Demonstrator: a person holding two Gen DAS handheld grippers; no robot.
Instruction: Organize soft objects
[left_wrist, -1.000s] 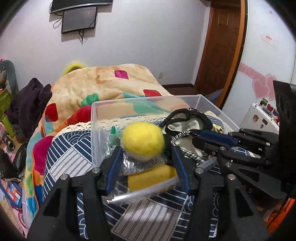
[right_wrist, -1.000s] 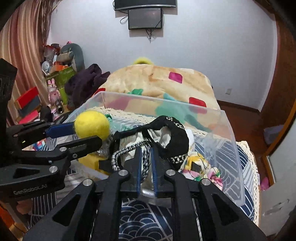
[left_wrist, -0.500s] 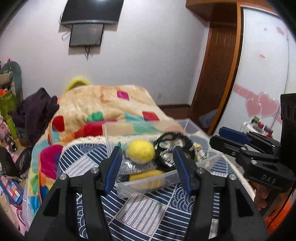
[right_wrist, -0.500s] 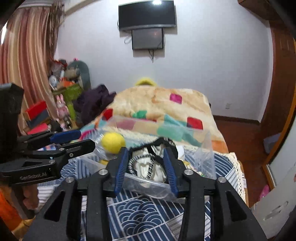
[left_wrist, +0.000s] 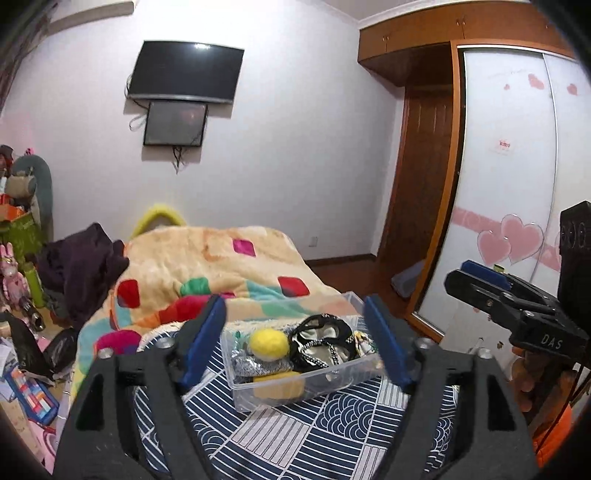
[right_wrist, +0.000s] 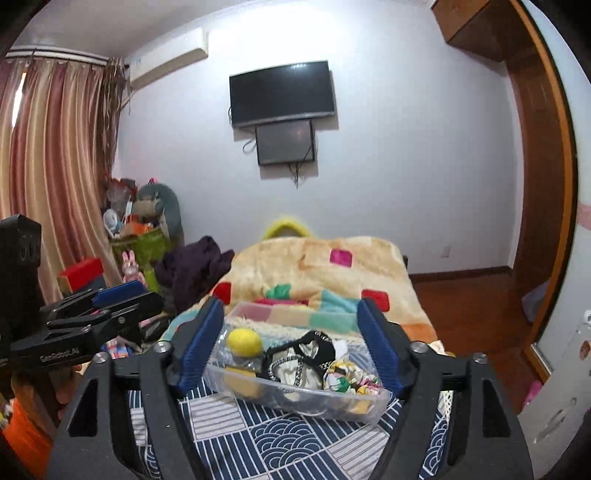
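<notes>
A clear plastic bin (left_wrist: 332, 380) stands on the blue patterned cloth (left_wrist: 332, 435); it also shows in the right wrist view (right_wrist: 306, 400). In it lie a yellow ball (left_wrist: 268, 344) (right_wrist: 244, 341), a black-edged fabric piece (left_wrist: 320, 341) (right_wrist: 303, 356), a yellow sponge (left_wrist: 280, 386) and a colourful cloth (right_wrist: 345, 378). My left gripper (left_wrist: 295, 339) is open and empty, held back from the bin. My right gripper (right_wrist: 291, 343) is open and empty, also back from the bin. Each gripper shows at the edge of the other's view.
A bed with a patchwork blanket (left_wrist: 207, 266) lies behind the bin. Dark clothes (left_wrist: 81, 266) and toys (right_wrist: 136, 221) pile up at the left. A wardrobe with sliding doors (left_wrist: 509, 184) and a wooden door (left_wrist: 421, 177) are at the right.
Both grippers have pulled back and up from the bin. My right gripper has opened and let go of the black-edged fabric, which now lies in the bin. My left gripper has opened wider.
</notes>
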